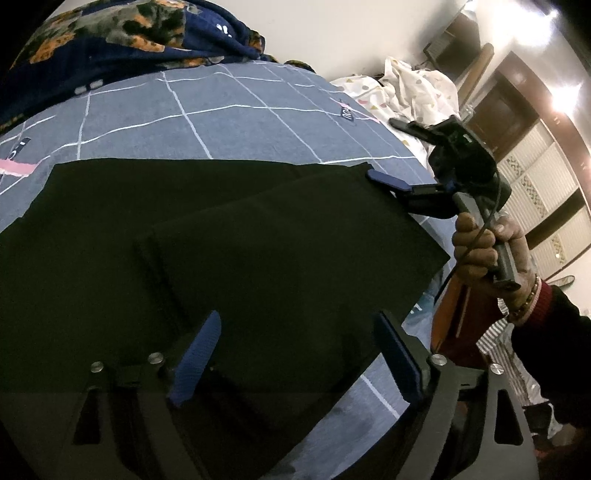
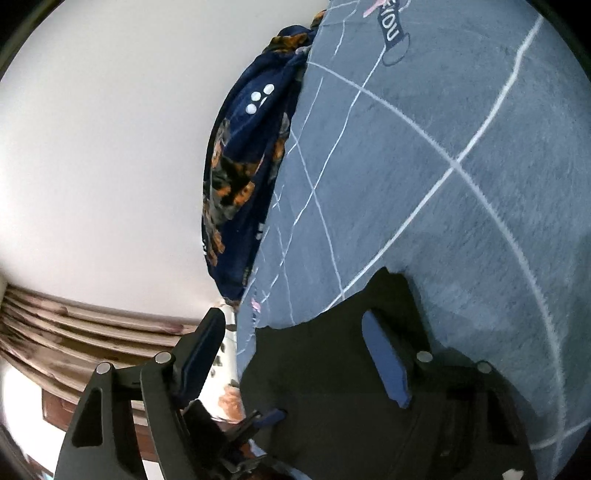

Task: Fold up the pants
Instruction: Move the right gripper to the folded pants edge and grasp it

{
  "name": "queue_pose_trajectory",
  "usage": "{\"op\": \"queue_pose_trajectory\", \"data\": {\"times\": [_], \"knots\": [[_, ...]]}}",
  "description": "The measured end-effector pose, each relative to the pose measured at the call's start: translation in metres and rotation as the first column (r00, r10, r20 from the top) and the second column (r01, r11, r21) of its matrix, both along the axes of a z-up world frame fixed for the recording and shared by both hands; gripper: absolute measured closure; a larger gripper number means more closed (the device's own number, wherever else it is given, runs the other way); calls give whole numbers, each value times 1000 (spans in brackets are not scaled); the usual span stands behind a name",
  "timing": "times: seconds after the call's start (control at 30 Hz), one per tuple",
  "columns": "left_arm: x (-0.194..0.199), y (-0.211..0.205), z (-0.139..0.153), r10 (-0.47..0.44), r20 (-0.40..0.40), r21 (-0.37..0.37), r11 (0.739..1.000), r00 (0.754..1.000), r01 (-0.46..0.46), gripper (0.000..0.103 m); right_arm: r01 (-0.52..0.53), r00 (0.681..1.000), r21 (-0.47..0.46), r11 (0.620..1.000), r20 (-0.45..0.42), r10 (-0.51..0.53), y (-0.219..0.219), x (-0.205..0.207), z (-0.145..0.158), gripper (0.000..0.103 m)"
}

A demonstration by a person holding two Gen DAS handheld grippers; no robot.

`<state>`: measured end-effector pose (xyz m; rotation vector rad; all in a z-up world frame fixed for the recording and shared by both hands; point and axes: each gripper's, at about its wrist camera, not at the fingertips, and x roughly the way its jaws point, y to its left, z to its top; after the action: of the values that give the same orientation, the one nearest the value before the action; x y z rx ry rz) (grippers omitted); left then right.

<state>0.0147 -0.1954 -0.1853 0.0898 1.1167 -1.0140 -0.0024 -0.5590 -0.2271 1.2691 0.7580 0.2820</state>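
Observation:
Black pants lie folded on a blue-grey checked bedsheet; one layer lies folded over another, and an edge shows across the middle. My left gripper is open just above the near part of the pants, holding nothing. My right gripper shows in the left wrist view at the pants' far right corner, its jaws apart, one blue pad on the cloth. In the right wrist view the right gripper is open, one pad over the pants' corner.
A dark floral blanket is heaped at the bed's far side against a white wall. A white patterned cloth lies beyond the bed's right end. Wooden wardrobe doors stand to the right.

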Motion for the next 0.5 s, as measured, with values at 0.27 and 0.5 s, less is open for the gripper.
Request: {"op": "queue_pose_trajectory", "data": {"times": [0.27,0.5], "knots": [[-11,-7,0,-37,74,45,998,997,34,13,25,1000,21,999,4,-25,-14,-3,-8,49],[-9,-6,0,-36,66,48,998,997,33,13,37,999,39,999,29,-38,-22,-4,-3,44]]}}
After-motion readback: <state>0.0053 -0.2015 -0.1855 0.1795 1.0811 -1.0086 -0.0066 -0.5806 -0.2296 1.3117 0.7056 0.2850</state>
